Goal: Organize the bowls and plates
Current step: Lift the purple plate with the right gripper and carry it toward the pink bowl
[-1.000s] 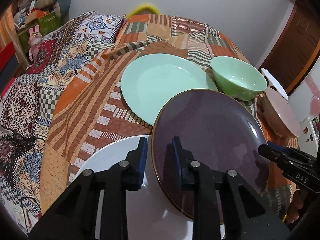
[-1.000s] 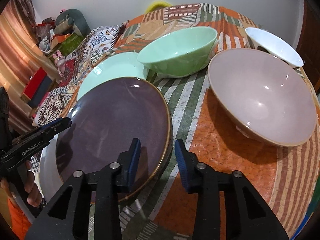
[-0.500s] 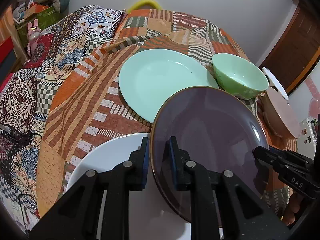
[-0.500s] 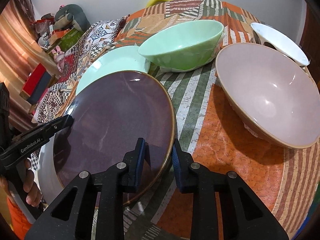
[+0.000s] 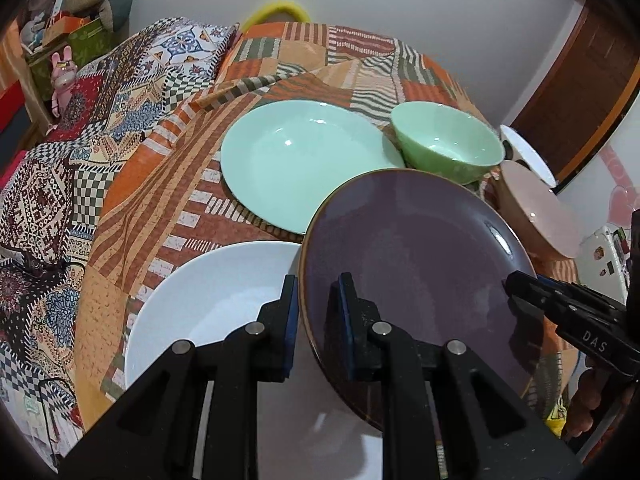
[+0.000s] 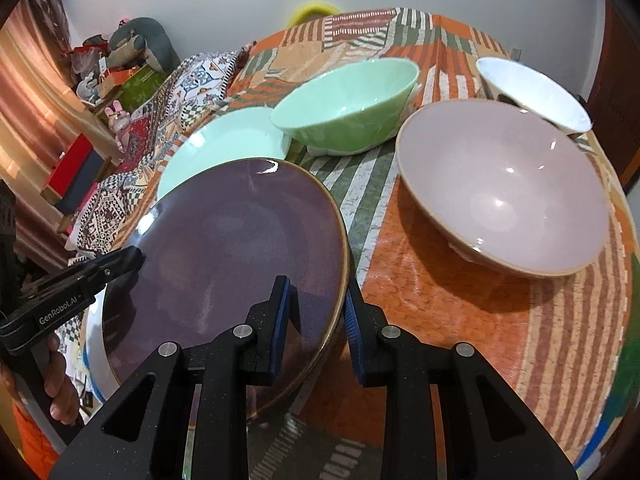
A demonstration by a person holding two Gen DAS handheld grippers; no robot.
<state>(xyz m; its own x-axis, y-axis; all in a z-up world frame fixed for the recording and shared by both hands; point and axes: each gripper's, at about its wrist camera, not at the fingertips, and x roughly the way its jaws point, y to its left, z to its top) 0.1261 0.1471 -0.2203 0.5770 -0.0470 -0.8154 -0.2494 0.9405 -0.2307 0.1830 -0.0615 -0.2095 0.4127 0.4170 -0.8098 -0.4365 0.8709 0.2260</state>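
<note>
- The left tool (image 5: 314, 316) is clamped on the near-left rim of the purple plate (image 5: 416, 264); the right tool (image 6: 316, 312) pinches the opposite rim.
- The plate hangs tilted between them, partly over the white plate (image 5: 212, 304) on the counter (image 6: 460, 320).
- The white plate lies down-left of it, nearer the left hand; lowering it there looks next.

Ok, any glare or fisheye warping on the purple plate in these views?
Left wrist view: small glints near the purple plate's right rim, edges of frame bend, door frame curves. Right wrist view: one bright glint at its far rim, hard shadow under the pink bowl; both sharp.
</note>
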